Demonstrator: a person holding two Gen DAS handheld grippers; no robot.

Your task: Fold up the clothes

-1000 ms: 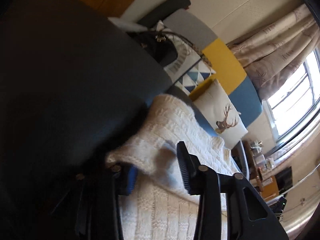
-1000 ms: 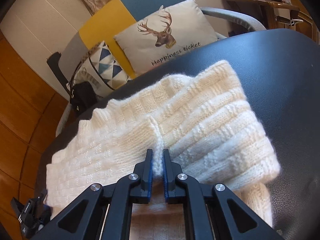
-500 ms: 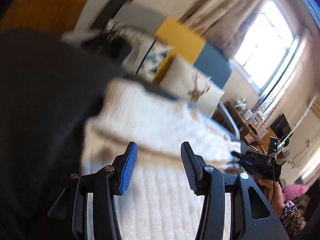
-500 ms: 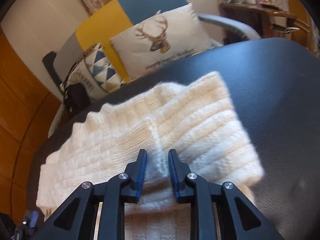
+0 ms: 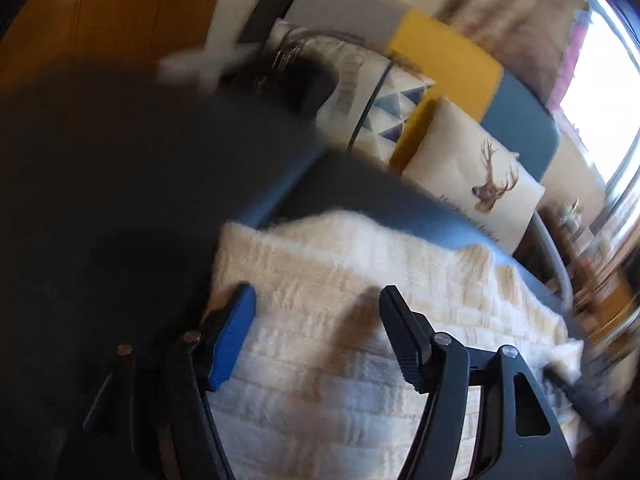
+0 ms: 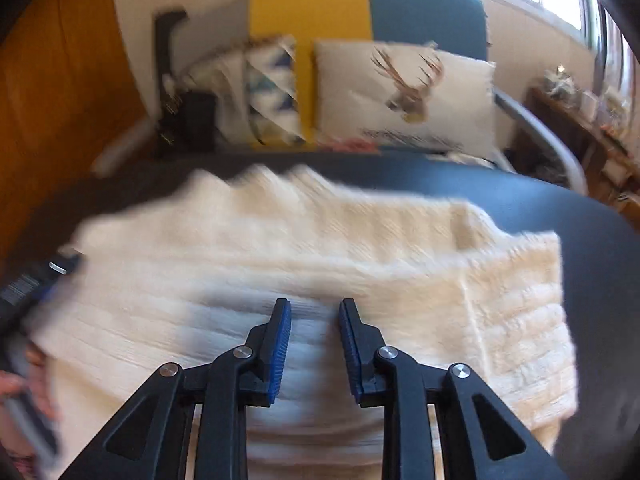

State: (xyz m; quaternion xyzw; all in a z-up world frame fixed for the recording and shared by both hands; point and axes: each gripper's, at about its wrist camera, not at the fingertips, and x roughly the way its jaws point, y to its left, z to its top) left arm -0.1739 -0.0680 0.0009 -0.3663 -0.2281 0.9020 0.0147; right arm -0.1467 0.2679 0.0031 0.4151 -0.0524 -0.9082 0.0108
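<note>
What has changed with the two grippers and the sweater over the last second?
The right gripper let go of the sweater: its jaws were shut on a knit fold and now stand open. The left gripper swung to face the sweater squarely, open throughout. The sweater stays folded on the dark table.

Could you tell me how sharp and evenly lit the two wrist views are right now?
Left wrist view: background motion-blurred, window blown out, left tool sharp and casting a shadow on the sweater. Right wrist view: sweater smeared by blur, right tool crisp, deer cushion soft; fisheye bending and dark corners in both.
</note>
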